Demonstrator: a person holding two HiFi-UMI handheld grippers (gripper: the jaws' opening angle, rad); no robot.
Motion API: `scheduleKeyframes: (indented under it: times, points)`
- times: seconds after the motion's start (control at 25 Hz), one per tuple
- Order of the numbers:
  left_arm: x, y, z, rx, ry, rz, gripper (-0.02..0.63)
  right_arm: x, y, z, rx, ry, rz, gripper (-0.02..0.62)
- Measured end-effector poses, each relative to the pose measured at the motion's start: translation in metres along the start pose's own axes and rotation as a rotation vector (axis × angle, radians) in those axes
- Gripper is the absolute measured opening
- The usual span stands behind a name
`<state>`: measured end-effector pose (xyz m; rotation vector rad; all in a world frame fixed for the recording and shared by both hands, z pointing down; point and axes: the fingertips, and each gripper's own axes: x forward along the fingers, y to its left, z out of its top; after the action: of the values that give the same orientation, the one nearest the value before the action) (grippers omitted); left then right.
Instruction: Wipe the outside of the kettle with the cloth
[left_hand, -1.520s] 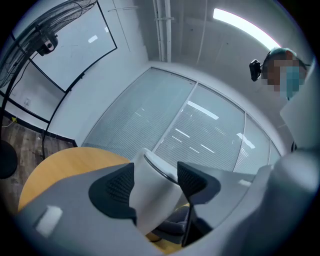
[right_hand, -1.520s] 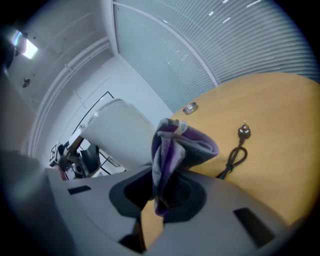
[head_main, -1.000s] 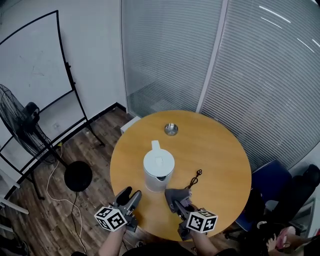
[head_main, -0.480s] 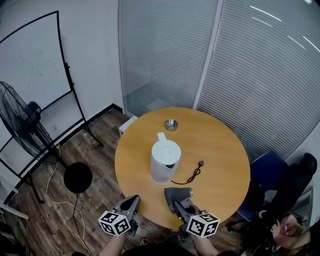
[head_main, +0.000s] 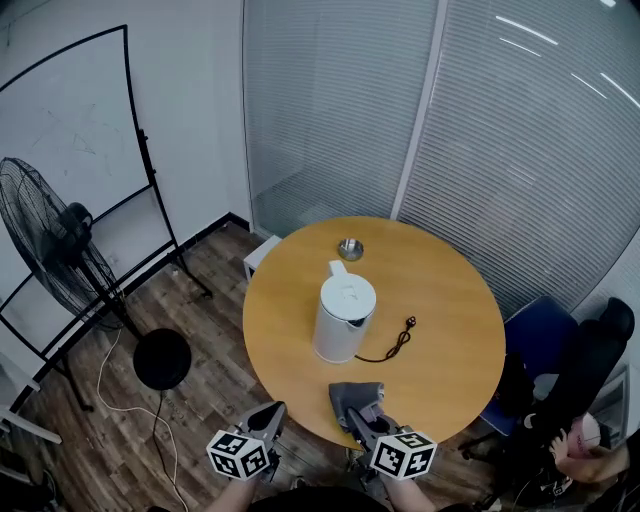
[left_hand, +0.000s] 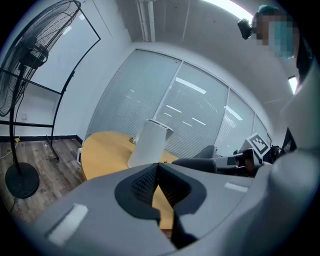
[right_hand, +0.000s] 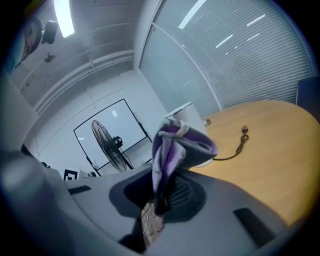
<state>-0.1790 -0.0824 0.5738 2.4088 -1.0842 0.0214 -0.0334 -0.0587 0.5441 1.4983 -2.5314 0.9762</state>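
Grey cloth (head_main: 354, 393) is pinched by right gripper (head_main: 353, 411) fingers at table (head_main: 450, 340) edge; left gripper (head_main: 274, 410) fingers closed, empty.

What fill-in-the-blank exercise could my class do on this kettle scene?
The right gripper is shut on the ____.
The white kettle stands upright on the round wooden ____.
In the head view, the black cord lies on the ____ side of the kettle.
Missing words: cloth; table; right.
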Motion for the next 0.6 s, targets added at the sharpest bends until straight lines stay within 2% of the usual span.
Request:
scheduleKeyframes:
  times: [0.6]
  points:
    - [-0.0073, -0.0009, -0.0056, 0.007, 0.015, -0.013, 0.011, 0.0032, 0.0089, -0.0093, -0.016, 0.015, -0.006, 0.041]
